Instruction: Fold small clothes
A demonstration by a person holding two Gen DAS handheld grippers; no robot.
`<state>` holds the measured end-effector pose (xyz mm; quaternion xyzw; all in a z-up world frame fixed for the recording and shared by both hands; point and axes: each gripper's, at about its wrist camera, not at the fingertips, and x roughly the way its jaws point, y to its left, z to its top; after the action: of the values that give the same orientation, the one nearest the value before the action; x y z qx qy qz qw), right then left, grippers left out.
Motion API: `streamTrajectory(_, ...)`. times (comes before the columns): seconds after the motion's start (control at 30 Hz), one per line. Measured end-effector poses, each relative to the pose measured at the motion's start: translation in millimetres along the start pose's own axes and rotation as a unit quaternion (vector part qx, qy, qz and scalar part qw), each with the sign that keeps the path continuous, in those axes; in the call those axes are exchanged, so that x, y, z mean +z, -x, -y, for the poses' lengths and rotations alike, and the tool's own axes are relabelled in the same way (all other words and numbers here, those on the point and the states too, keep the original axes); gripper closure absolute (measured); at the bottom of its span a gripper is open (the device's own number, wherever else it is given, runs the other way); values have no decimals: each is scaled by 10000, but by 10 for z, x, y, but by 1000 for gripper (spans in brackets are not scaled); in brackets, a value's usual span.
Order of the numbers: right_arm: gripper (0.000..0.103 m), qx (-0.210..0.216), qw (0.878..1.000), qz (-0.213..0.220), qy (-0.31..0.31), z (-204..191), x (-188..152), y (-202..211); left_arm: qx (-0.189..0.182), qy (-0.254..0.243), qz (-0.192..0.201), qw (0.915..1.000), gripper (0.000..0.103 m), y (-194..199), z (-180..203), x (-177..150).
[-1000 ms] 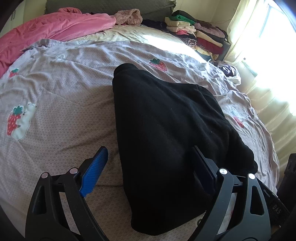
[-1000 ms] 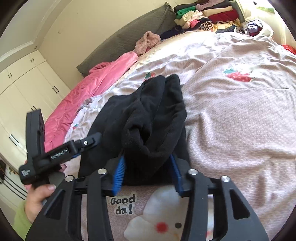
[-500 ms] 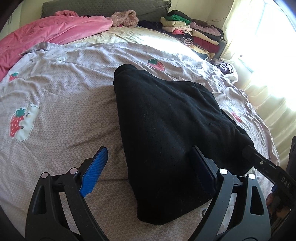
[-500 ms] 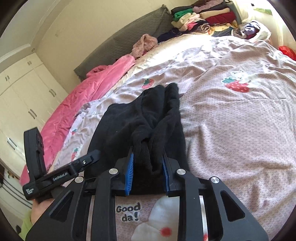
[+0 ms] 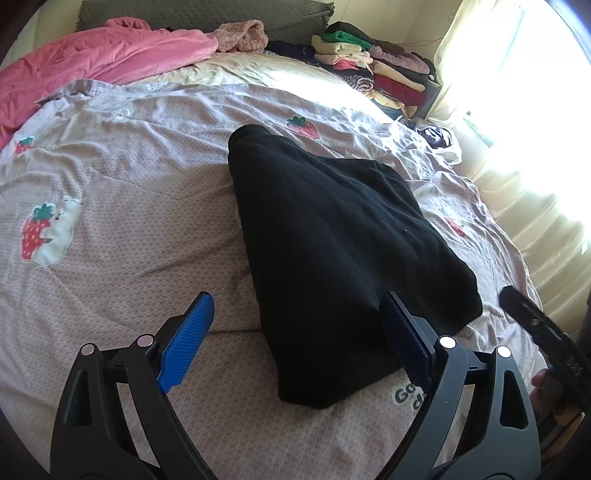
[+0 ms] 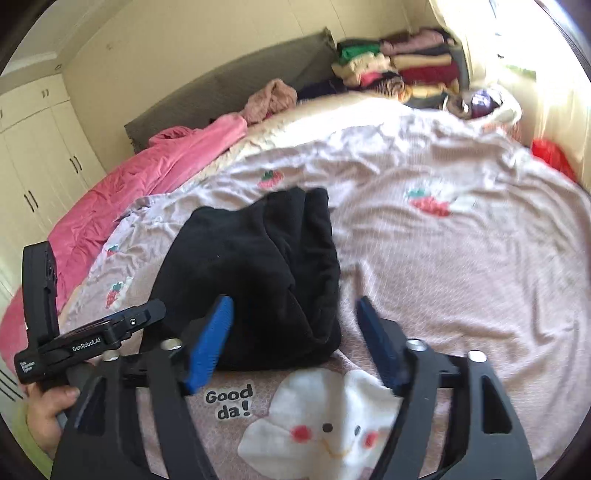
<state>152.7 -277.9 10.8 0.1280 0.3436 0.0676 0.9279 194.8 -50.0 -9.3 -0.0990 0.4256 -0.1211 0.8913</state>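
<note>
Fold done, both grippers released
Black fleece garment [image 5: 332, 236] folded on bed [image 5: 129, 229]; left gripper [image 5: 295, 332], right gripper [image 6: 295, 332] fingers apart, empty. Next: set aside.

We see a pale lilac bedspread [image 5: 147, 229] with strawberry appliqués spread over the bed, and near its front edge a white cartoon patch [image 6: 325, 428] beside the words "Good da!". A crumpled pink quilt [image 5: 110, 55] lies along the far left side, touching a dusty-pink fuzzy bundle [image 5: 243, 35] near the dark grey padded headboard [image 6: 229, 88]. A stack of folded garments in green, cream, red and mauve [image 5: 373, 62] sits at the far corner beside cream curtains [image 5: 535, 184], and white wardrobe doors [image 6: 40, 155] line the left wall
</note>
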Motion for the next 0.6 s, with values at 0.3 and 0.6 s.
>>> streamTrajectory(0.3,7,-274,9960,679,522,-211,-59,608,107,-184,336,9992,10,537,16,-115)
streamTrajectory(0.6,5,-258,9917,878,900,-397,-254,965,442,-388,689,9959,10,1072,58,-490)
